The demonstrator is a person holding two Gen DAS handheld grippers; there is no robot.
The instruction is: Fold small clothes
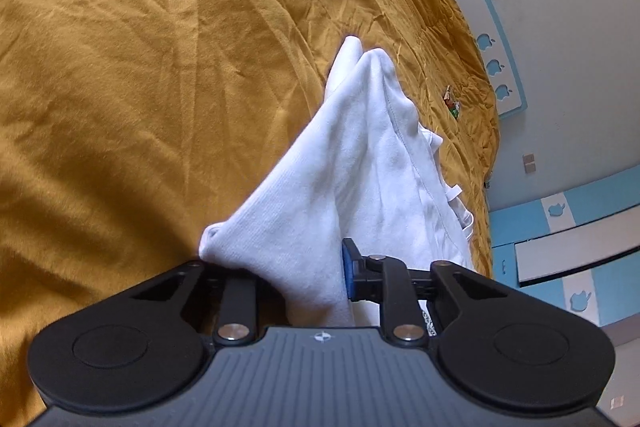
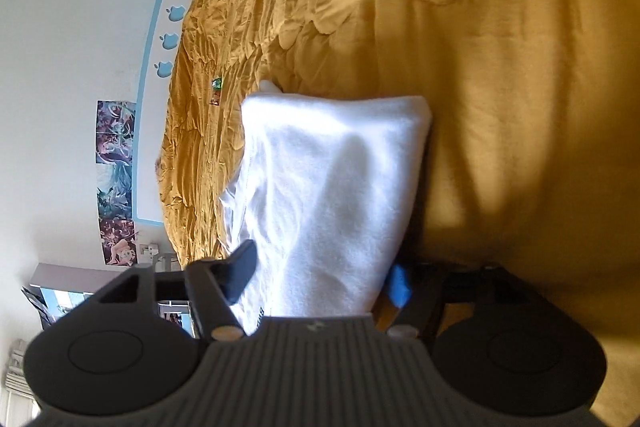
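White soft knit garment (image 1: 360,163), creased mustard bedcover (image 1: 140,67)

White garment (image 1: 360,163), folded and bunched, draped up off the mustard bedspread (image 1: 140,67).

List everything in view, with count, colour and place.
garment: one, white, bunched on the bedspread, reaching into both grippers.
bedspread: one, mustard yellow, wrinkled, covering the bed.
small object: one, green and red, on the bedspread past the garment; too small to identify.
headboard: one, light blue and white with apple-shaped cutouts, against the wall.
posters: a strip, multicoloured, on the wall.
left gripper: one, black with blue pad, closed on the garment.
right gripper: one, black with blue pad, garment between its jaws.
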